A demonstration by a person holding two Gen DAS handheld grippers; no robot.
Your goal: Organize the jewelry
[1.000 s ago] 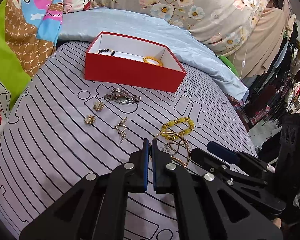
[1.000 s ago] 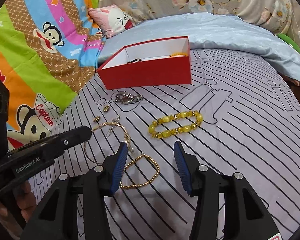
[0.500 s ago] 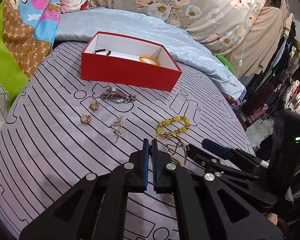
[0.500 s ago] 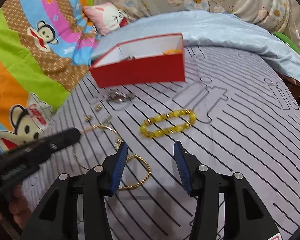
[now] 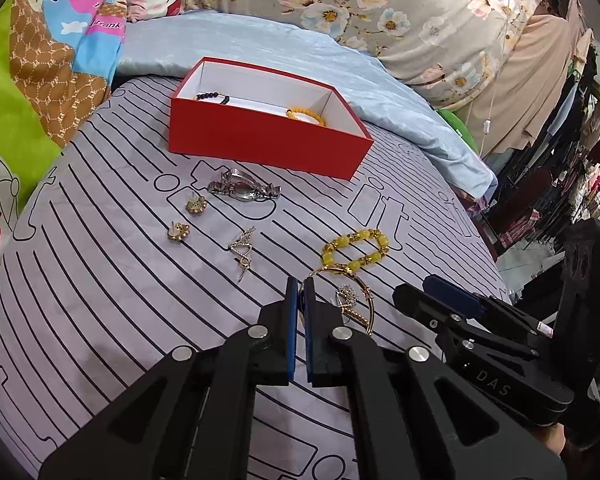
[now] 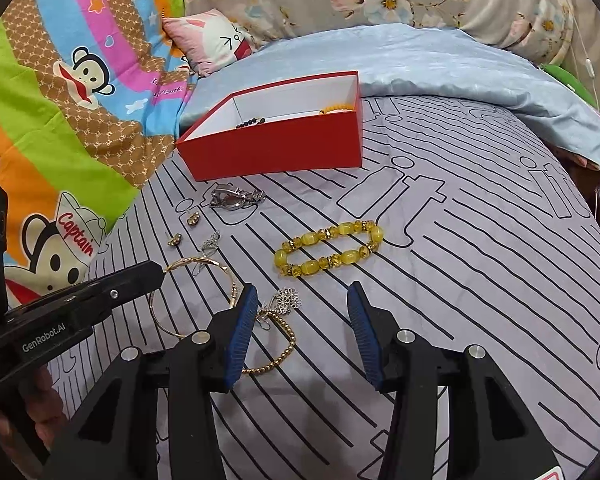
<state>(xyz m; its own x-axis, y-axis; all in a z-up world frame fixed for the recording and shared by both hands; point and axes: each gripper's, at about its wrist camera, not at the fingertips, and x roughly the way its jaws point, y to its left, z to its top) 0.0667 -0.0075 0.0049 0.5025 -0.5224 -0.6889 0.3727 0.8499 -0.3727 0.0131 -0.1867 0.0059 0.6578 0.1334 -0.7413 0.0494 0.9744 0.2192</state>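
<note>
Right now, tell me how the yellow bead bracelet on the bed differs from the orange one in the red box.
The yellow bead bracelet lies on the striped sheet; the orange bracelet sits inside the red box. The yellow one has big beads with gold spacers; the orange one has small plain beads. Both are closed loops.

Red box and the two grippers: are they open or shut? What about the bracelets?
Red box: open, lidless, two bracelets inside.
Left gripper: jaws shut, tip at the gold bangle.
Right gripper: jaws open, holding nothing.
Yellow bracelet: lying flat outside the box.
</note>
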